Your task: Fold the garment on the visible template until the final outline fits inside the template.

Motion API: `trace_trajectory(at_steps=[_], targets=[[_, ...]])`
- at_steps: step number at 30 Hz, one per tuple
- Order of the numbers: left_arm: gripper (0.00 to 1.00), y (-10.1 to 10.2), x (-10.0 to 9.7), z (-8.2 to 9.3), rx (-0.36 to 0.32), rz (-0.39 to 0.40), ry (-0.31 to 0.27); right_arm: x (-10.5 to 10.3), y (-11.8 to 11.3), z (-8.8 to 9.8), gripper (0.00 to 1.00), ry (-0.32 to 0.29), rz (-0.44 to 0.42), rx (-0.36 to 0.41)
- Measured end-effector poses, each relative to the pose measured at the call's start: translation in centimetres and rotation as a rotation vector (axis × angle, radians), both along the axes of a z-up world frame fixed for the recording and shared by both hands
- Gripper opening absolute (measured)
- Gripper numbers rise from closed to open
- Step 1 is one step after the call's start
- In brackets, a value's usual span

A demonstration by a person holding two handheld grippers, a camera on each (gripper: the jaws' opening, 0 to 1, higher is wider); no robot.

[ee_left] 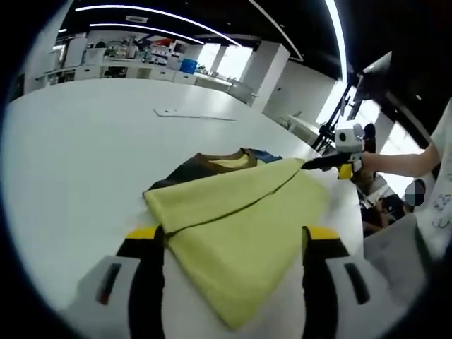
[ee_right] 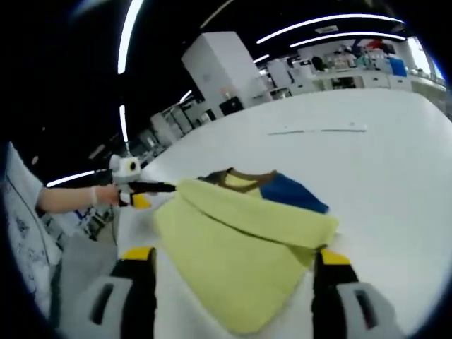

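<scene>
The garment (ee_left: 233,226), yellow-green with a brown collar and a blue patch, is spread folded on the white counter (ee_left: 85,162). The left hand-held gripper (ee_left: 233,244) is held open over its near part. The right hand-held gripper (ee_right: 229,265) is likewise open. A thin strip (ee_left: 194,114) is seen at 12 o'clock.

Broad white counter (ee_left: 85,162) under everything. Thin flat white strip (ee_left: 194,114) lying far across it, well apart from the rest. Beyond, a white pillar (ee_right: 226,70), cluttered shelving (ee_left: 134,53), a blue bin (ee_left: 188,66), long ceiling lights (ee_left: 162,14).
</scene>
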State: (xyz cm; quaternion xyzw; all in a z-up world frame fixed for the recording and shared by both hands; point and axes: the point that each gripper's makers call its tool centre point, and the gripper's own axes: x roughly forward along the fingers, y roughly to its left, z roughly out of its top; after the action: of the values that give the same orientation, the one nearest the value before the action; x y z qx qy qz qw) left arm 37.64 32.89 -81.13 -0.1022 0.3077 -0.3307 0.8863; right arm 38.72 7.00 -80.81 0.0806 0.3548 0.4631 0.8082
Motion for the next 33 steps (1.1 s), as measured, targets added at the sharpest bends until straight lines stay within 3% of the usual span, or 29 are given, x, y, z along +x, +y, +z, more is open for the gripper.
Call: trace_trajectory(at_steps=[5,17,26,33], targets=[[0.75,-0.1,0.0,-0.5,-0.008,0.004,0.019,-0.4,0.5,-0.1,0.9,0.005,0.001,0.004],[0.73,-1.4,0.7,0.1,-0.047,0.006,0.009,0.2,1.7,0.8,0.89,0.004,-0.01,0.051],[0.74,-1.6,3.2,1.3,-0.109,0.04,-0.036,2.7,2.5,1.1,0.88,-0.016,-0.043,0.087],[0.73,-1.6,5.0,0.9,-0.12,0.074,-0.033,5.2,2.3,0.5,0.87,-0.018,-0.092,0.089]])
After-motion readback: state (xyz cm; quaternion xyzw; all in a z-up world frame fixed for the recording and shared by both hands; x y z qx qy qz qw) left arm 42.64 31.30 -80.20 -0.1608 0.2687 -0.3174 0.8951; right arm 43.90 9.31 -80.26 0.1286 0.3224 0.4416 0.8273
